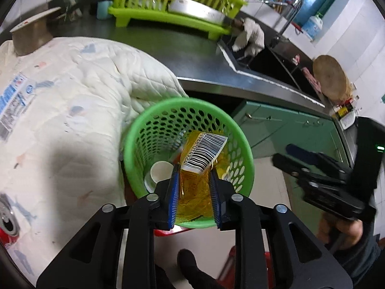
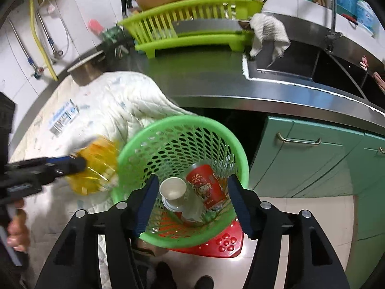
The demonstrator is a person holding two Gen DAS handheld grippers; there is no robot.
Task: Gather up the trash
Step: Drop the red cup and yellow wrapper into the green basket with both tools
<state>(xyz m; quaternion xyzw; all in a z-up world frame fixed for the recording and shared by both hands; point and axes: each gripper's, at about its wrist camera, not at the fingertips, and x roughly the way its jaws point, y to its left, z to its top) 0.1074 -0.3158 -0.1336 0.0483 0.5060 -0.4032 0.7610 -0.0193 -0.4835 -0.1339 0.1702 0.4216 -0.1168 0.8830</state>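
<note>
My left gripper (image 1: 194, 168) is shut on a crumpled yellow wrapper (image 1: 196, 180) with a white barcode label, held over the rim of the green perforated basket (image 1: 154, 118). In the right wrist view the left gripper (image 2: 79, 162) holds the wrapper (image 2: 98, 166) just left of the basket (image 2: 144, 132). The basket holds a white paper cup (image 2: 172, 189), a red can (image 2: 207, 187) and a clear bottle. My right gripper (image 2: 192, 180) is open and empty above the basket; it also shows in the left wrist view (image 1: 288, 154).
A white quilted cloth (image 1: 60, 96) covers the surface at left, with a red can (image 1: 7, 228) and a barcode packet (image 1: 14, 101) on it. A lime dish rack (image 1: 173, 4), sink (image 2: 312, 67) and green cabinets (image 2: 312, 154) lie behind. A red stool (image 2: 223, 243) is under the basket.
</note>
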